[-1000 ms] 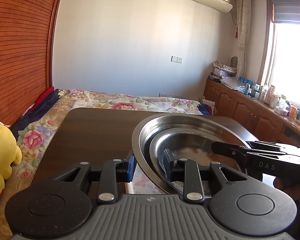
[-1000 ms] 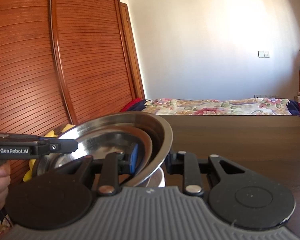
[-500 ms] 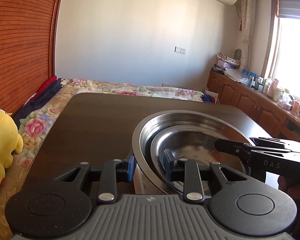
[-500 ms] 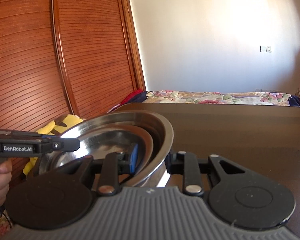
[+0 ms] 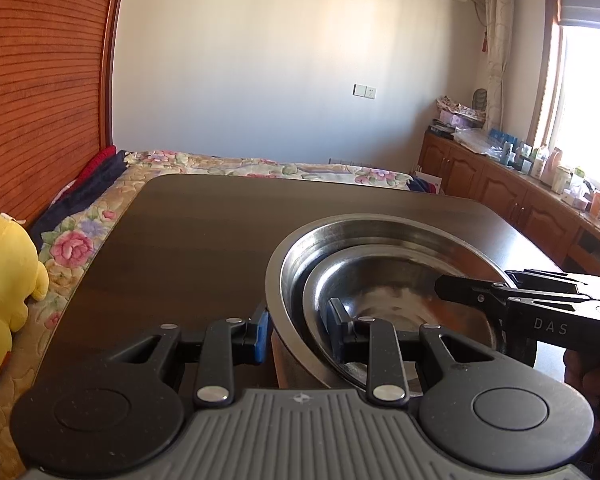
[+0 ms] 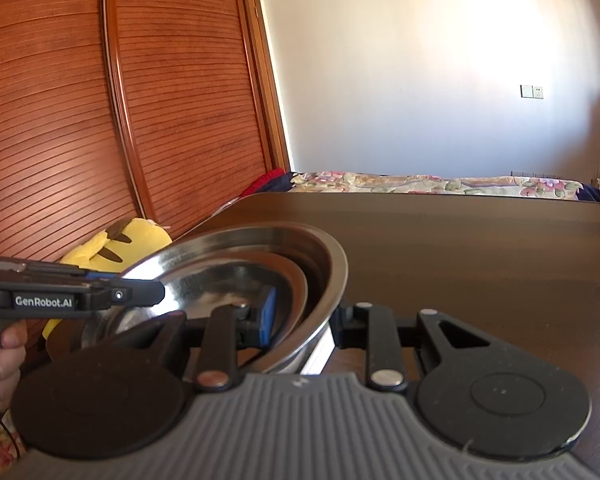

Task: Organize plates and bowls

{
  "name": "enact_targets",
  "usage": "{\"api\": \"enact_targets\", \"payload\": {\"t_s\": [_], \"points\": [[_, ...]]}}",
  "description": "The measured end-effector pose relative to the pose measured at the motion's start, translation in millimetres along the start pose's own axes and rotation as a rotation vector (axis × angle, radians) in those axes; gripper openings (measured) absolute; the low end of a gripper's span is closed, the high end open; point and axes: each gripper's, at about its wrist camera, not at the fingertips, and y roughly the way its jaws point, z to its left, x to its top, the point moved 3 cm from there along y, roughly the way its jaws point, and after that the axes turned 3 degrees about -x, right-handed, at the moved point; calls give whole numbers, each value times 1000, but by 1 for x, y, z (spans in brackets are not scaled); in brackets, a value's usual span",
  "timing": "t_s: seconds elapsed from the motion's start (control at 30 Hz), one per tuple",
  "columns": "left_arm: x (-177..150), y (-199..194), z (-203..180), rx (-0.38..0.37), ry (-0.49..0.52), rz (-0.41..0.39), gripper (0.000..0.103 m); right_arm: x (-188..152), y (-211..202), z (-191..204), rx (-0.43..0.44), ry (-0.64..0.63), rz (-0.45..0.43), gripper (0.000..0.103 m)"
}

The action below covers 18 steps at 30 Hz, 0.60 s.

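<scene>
A large steel bowl (image 5: 380,236) with a smaller steel bowl (image 5: 384,280) nested inside sits low over the dark wooden table (image 5: 204,232). My left gripper (image 5: 296,334) straddles the near-left rims of both bowls, one finger outside and one inside. My right gripper (image 6: 304,322) straddles the opposite rim of the large bowl (image 6: 328,272) the same way. Each gripper shows in the other's view, the right one (image 5: 500,300) and the left one (image 6: 80,296). Whether the bowls touch the table is hidden.
A bed with a floral cover (image 5: 240,166) lies beyond the table. A yellow plush toy (image 5: 4,276) sits at the table's left. A slatted wooden wardrobe (image 6: 80,120) stands on the left, and cabinets with bottles (image 5: 540,184) run under the window on the right.
Both grippers have lowered the nested bowls toward the table, and the view has tilted down. The grip on the rims is unchanged.
</scene>
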Motion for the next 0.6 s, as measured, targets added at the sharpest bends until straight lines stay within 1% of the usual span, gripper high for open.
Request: {"api": "enact_targets", "payload": {"t_s": [0.47,0.57,0.6], "points": [[-5,-2,-8,13,24,-17,32,-2,2,-1,8,8,6,31],[-4,-1,-9,22,25,-19,38,-3,2,-1,3,5,4,31],[-4,-2,-9,26,26,-20,43,-4,1,-1,3,4,5,31]]}}
